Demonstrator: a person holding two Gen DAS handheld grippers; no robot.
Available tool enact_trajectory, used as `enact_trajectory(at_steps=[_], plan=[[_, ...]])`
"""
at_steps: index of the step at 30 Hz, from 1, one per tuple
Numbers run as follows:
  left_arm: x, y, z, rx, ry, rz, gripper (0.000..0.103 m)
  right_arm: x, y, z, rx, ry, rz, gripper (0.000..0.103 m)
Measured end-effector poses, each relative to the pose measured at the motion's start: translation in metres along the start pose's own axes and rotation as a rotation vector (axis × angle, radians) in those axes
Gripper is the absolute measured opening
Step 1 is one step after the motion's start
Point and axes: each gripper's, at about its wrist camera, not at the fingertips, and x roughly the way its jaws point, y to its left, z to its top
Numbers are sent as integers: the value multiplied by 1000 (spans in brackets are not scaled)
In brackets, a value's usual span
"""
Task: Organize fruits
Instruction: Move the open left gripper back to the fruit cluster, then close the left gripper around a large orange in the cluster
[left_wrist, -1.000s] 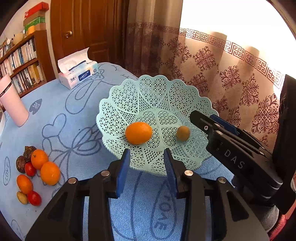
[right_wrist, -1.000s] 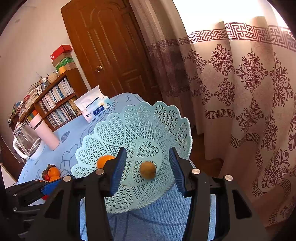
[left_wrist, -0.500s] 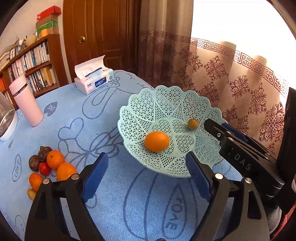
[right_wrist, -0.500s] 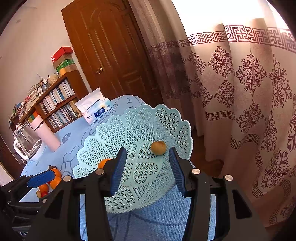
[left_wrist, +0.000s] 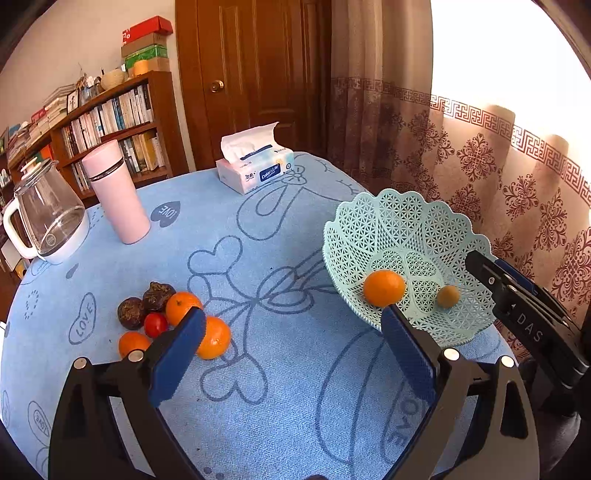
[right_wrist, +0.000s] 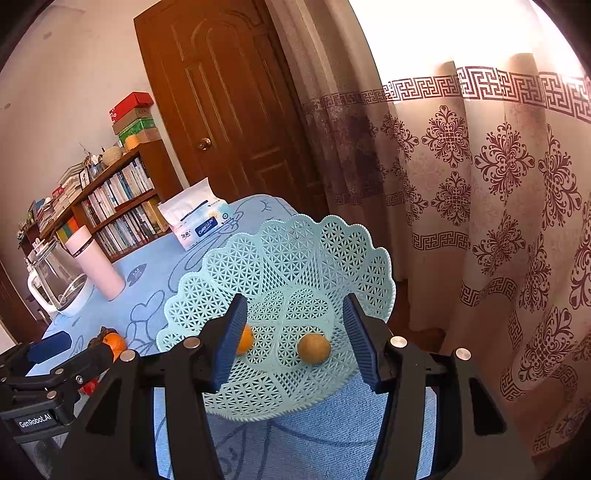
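The left claw (left_wrist: 291, 347) has just opened wide and holds nothing; its round orange tangerine (left_wrist: 384, 288) now rests in the pale-green lattice plastic basket (left_wrist: 391, 218), beside a small brownish fruit (left_wrist: 448, 296). The right claw (right_wrist: 295, 339), jaws just opening, grips nothing. Remaining fruits (left_wrist: 177, 306) wait left on the blue table (left_wrist: 295, 369).

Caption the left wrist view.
Open left claw over blue tablecloth; basket holds orange.

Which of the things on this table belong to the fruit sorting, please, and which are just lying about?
Part of the job:
- mint basket
- orange in the basket
- small brownish fruit in the basket
- fruit pile on the cloth

Just lying about:
- tissue pack
- pink flask
- glass kettle
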Motion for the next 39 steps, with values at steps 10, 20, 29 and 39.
enact_trajectory(at_steps=[10,20,29,39], plan=[[-10,53,-12,-76,-16,102,95,-6,20,-5,-48,7,34,66],[-6,105,-28,-154,13,175,95,-10,44,-13,-73,30,69,67],[22,133,-38,-177,75,181,90,-11,73,-23,-131,59,106,67],[52,151,-39,-235,139,120,62,-5,102,-36,-204,102,128,67]])
